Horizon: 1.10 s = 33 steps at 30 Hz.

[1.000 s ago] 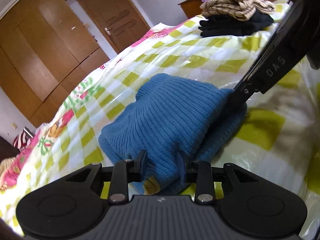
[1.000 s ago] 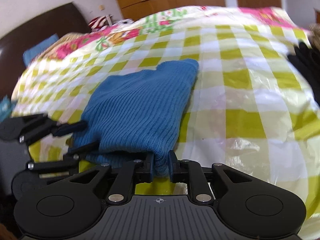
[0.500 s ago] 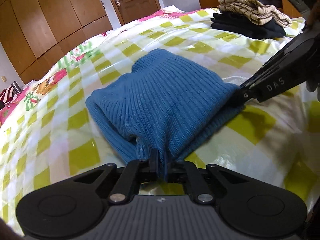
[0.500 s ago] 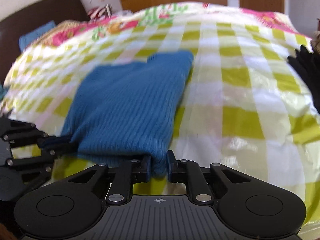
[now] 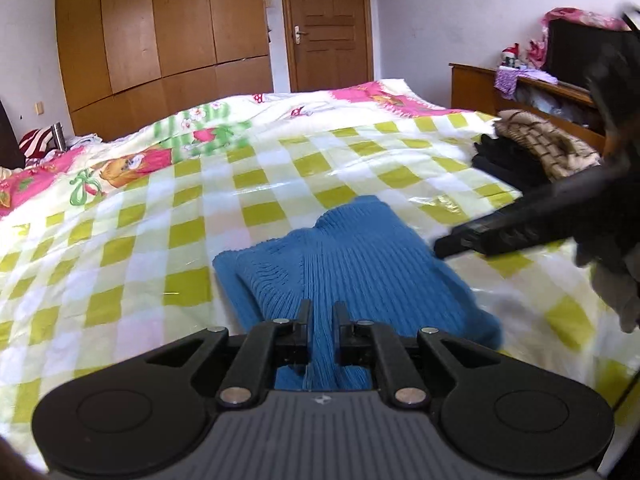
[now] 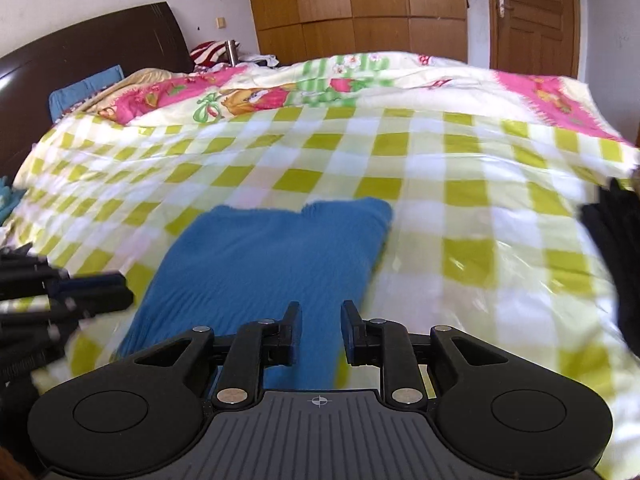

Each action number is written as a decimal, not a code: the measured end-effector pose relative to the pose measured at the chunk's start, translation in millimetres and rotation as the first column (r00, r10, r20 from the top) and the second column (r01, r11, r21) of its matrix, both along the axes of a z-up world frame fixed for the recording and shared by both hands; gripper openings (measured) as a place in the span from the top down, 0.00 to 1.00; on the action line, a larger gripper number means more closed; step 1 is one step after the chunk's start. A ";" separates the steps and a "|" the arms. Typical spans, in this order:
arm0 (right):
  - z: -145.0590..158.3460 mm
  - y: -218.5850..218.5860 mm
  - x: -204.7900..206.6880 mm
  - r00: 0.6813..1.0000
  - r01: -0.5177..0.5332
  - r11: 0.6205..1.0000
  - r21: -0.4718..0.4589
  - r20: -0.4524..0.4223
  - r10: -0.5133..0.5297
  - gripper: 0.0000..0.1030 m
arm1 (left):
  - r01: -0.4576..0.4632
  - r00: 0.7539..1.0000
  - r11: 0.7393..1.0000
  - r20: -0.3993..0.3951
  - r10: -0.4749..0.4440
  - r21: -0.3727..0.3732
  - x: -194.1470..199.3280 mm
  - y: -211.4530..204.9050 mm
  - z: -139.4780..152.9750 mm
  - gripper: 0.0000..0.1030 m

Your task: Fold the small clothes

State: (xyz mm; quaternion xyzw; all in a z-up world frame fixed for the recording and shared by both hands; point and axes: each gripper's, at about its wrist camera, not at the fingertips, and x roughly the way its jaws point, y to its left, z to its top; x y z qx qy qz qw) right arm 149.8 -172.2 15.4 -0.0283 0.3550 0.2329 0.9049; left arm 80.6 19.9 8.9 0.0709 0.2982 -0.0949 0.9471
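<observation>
Blue sweater (image 5: 360,264) lies folded into compact bundle on checked bedspread (image 5: 168,216), near edge; left gripper (image 5: 321,312) jaws narrow, gap over knit, grip unclear; right gripper (image 6: 319,316) jaws parted, empty; fold looks nearly done; stacking on far-right clothes pile (image 5: 532,152) likely left

I see a green-checked bedspread (image 5: 280,184), wooden wardrobe (image 5: 160,28), closed door (image 5: 326,24), dark headboard (image 6: 92,52), and a television (image 5: 580,52) on a cluttered sideboard (image 5: 472,84).

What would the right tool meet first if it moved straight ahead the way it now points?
Probably the blue knitted garment: the right tool is open with the folded fabric directly ahead between its fingers. Beyond it is only the checked bed cover. Depth is unclear.
</observation>
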 end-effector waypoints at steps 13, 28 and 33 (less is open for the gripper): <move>-9.5 42.6 45.3 1.000 0.026 1.000 -0.017 -0.013 -0.026 0.72 | -0.052 0.997 0.997 -0.062 0.049 -0.056 -2.6 12.6 -22.4 0.69; -3.6 46.0 89.1 0.997 0.053 0.998 -0.018 -0.063 -0.054 0.58 | -0.161 0.987 0.975 -0.003 0.163 -0.156 28.4 21.4 -17.8 0.57; -2.9 53.8 103.3 0.999 0.006 1.000 -0.030 -0.049 -0.008 0.57 | -0.189 0.982 0.969 -0.024 0.188 -0.160 52.4 27.6 -17.1 0.50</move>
